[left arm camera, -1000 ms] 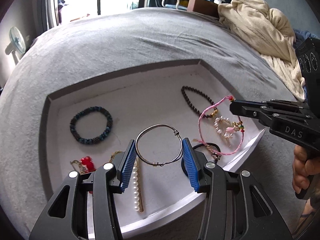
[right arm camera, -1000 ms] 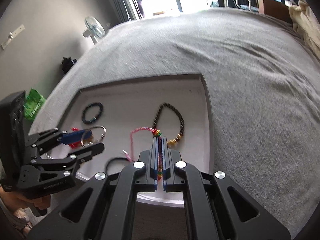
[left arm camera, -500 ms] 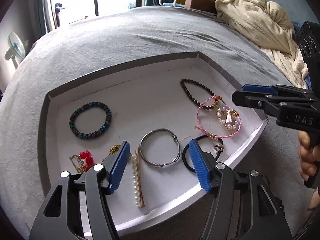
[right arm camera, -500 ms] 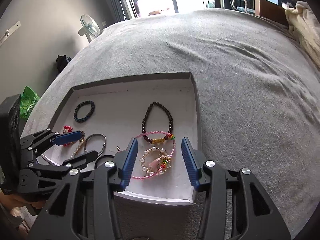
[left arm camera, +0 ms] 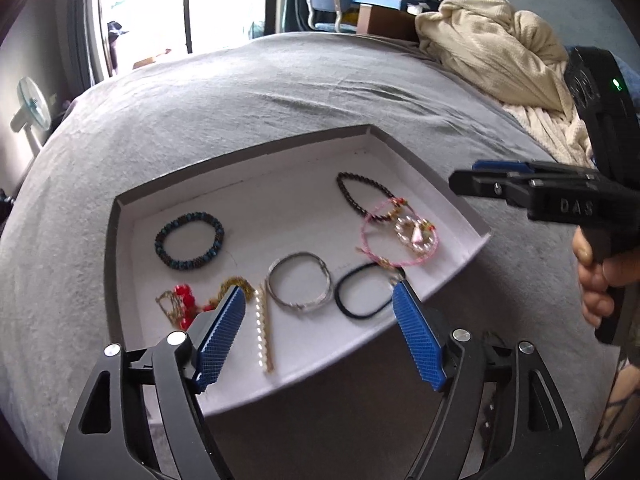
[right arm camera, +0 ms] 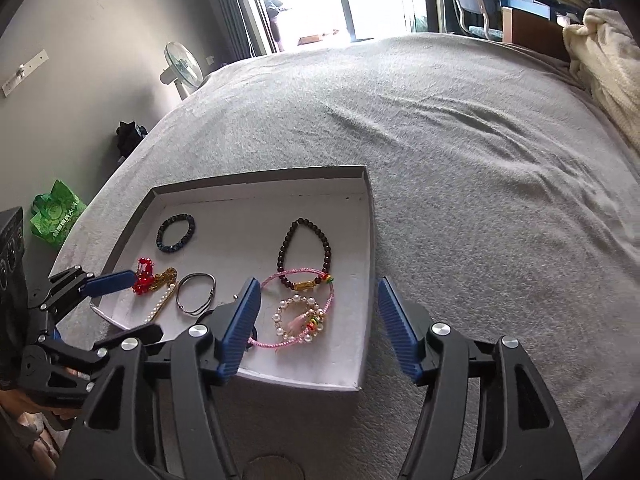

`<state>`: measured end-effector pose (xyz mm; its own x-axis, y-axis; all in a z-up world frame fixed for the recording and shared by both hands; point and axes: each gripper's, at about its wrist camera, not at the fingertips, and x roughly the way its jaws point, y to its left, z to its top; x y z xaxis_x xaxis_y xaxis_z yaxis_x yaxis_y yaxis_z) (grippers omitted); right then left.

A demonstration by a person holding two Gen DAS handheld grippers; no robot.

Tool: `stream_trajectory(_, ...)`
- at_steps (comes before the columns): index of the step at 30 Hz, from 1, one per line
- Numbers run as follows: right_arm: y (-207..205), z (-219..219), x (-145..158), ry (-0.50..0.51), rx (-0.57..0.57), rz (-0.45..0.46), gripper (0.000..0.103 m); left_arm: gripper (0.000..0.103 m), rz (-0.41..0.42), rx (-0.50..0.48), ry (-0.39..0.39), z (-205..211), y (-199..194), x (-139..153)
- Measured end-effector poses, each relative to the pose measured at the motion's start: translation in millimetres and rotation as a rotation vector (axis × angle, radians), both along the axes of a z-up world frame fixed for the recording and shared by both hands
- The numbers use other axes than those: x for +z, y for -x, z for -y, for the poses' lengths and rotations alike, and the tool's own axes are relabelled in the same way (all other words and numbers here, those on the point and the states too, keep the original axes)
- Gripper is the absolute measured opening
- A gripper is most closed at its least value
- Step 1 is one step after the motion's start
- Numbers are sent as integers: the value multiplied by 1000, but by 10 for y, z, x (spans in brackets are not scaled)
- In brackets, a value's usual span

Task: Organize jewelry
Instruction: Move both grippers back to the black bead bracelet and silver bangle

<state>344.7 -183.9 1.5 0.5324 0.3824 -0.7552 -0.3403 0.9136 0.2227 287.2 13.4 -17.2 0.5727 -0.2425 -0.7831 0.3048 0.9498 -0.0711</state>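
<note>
The left gripper (left arm camera: 318, 322) hangs above the near edge of a shallow white tray (left arm camera: 248, 160), its blue-padded jaws opening with nothing gripped between them. Just beyond its pads (left arm camera: 222, 330) lie a silver bangle (left arm camera: 300, 282), a black hair tie (left arm camera: 366, 296) beside that and a pearl hair clip (left arm camera: 263, 330) toward the left pad, all flat on the tray floor. A red-and-gold tangle (left arm camera: 182, 306) sits next to the left pad, and a dark blue beaded bracelet (left arm camera: 189, 241) lies farther out on that side.

The right gripper (right arm camera: 318, 322) hovers over the tray's near right corner, its jaws also opening and empty. Between and just past its pads (right arm camera: 240, 326) rest a pink cord bracelet (right arm camera: 304, 308) with a pearl bracelet (right arm camera: 298, 318) lying inside its loop. Beyond them a dark brown beaded bracelet (right arm camera: 305, 252) overlaps the pink cord's far side.

The tray stands on a grey bedspread (right arm camera: 460, 152). A cream blanket (left arm camera: 500, 56) is heaped well beyond the right gripper, and a person's hand (left arm camera: 598, 276) wraps that gripper's handle. A standing fan (right arm camera: 180, 68) and a green bag (right arm camera: 56, 212) are on the far left by the wall.
</note>
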Motion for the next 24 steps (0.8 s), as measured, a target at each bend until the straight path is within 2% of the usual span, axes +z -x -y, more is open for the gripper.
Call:
stream_trajectory(8,130,117,39,12,7,12,68,78,-32,-9,6,54,277,-67)
stream_trajectory(11,166,159,28,14,4,9,69,79,4,-21,-38,145,408,-40)
stream_trajectory(14,192,176,18,18,6,7,69,79,4,-35,1,187,503,18)
stream_trajectory(24,346,165,-46,30,34,-6,74,79,31,-63,-5,320,721,114)
